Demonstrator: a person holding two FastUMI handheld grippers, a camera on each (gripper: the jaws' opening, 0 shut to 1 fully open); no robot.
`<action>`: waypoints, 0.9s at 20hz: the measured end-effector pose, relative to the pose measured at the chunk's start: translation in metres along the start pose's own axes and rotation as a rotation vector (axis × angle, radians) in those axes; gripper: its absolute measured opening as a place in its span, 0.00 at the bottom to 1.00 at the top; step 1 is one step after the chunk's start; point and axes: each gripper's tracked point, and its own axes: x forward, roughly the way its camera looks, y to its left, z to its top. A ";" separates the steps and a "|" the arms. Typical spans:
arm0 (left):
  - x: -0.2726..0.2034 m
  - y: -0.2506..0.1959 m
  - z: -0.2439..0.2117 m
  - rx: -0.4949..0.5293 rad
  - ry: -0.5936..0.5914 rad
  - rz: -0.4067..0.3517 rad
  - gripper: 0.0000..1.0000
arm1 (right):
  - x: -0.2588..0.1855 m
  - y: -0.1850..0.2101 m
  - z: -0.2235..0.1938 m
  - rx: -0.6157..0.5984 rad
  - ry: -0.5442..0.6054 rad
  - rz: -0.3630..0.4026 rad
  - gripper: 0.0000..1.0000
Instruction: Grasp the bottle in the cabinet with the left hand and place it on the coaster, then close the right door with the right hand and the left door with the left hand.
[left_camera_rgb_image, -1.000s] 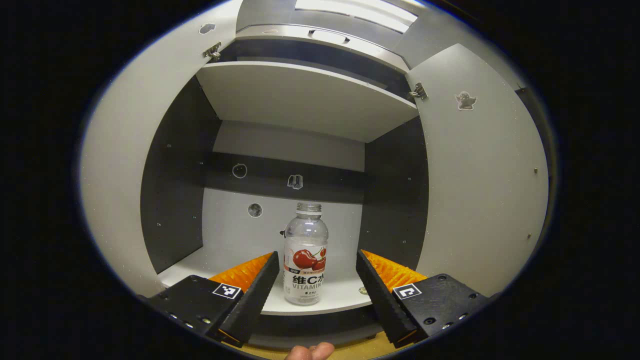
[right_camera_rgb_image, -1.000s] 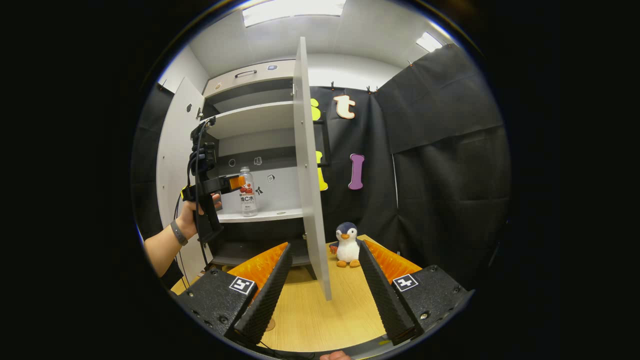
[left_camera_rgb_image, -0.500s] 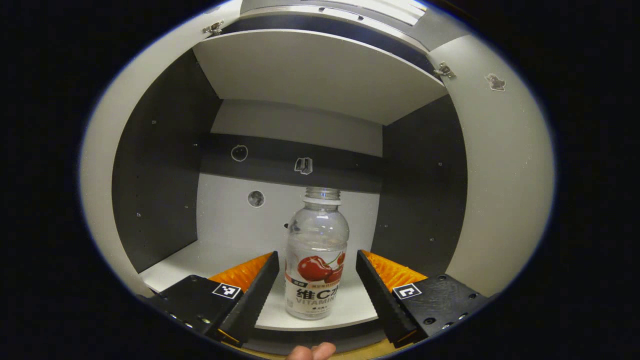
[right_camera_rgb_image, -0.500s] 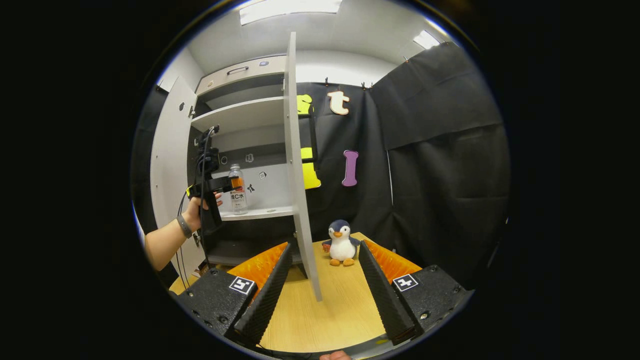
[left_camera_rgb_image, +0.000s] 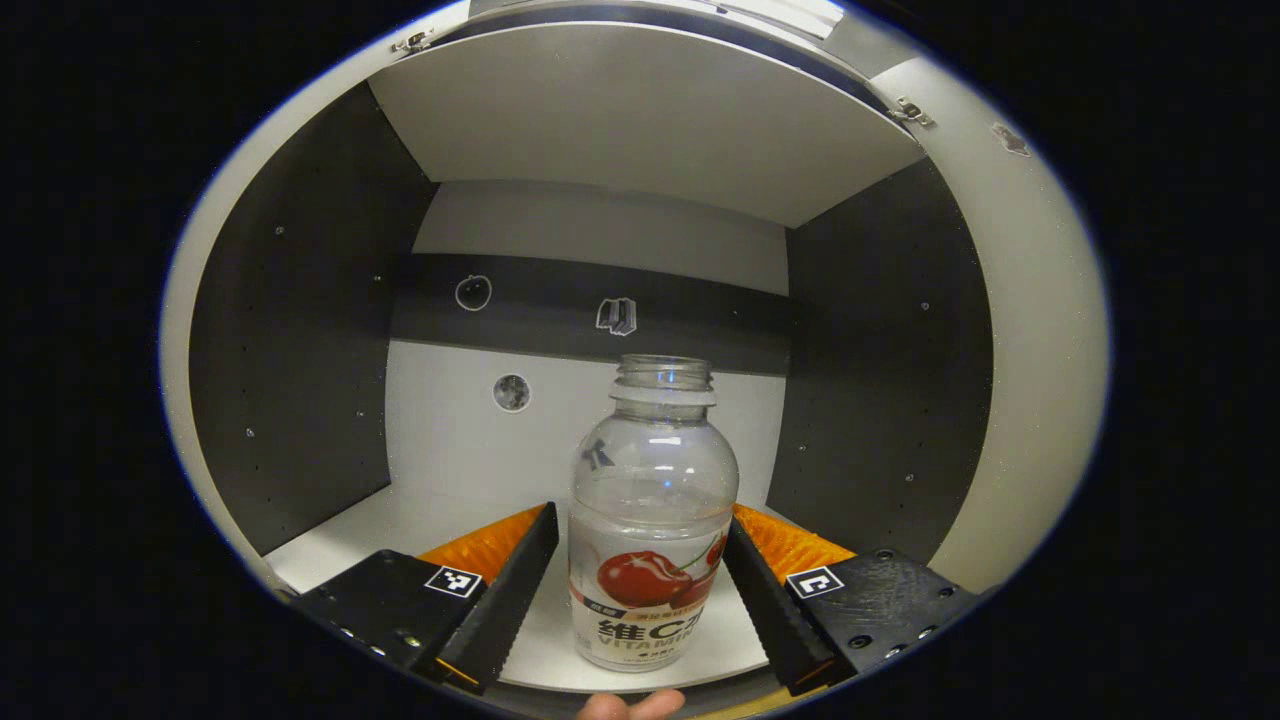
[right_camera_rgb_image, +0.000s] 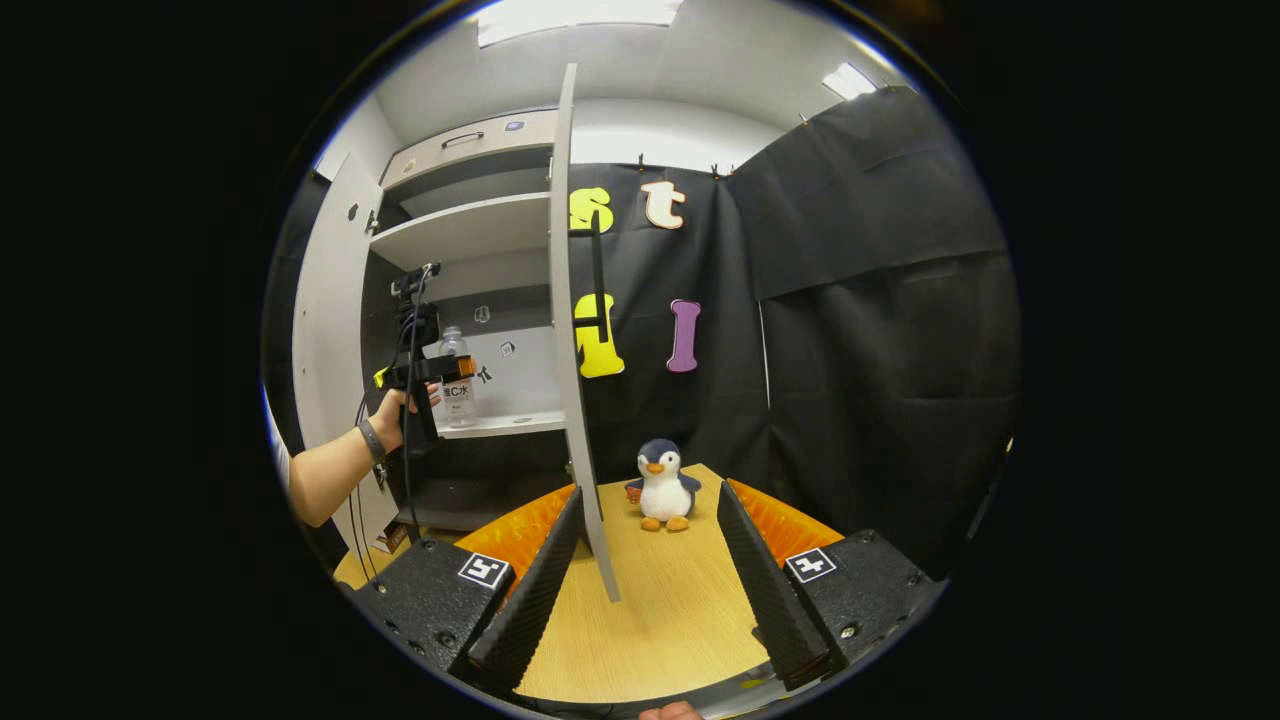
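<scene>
Now bottle (left_camera_rgb_image: 652, 520) framed at 6 o'clock between spread left gripper (left_camera_rgb_image: 640, 585) fingers for grasp; right gripper (right_camera_rgb_image: 645, 575) held open, idle.

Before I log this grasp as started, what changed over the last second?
The left gripper pushed forward into the cabinet, so the bottle now stands between its open jaws; they haven't closed on it. The right gripper drifted slightly sideways, jaws open over the table. The bottle stayed upright on its shelf, both doors stayed open, and the penguin toy didn't move.
</scene>
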 end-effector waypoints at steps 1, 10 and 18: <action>0.001 -0.001 0.000 -0.003 0.000 -0.005 0.94 | 0.000 0.000 0.000 0.001 0.002 -0.002 0.83; 0.005 0.008 0.011 0.015 -0.021 0.027 0.79 | 0.002 -0.004 -0.001 0.007 -0.002 -0.008 0.83; -0.065 0.010 0.038 -0.016 -0.055 -0.011 0.77 | -0.004 0.011 -0.001 0.012 -0.005 0.054 0.83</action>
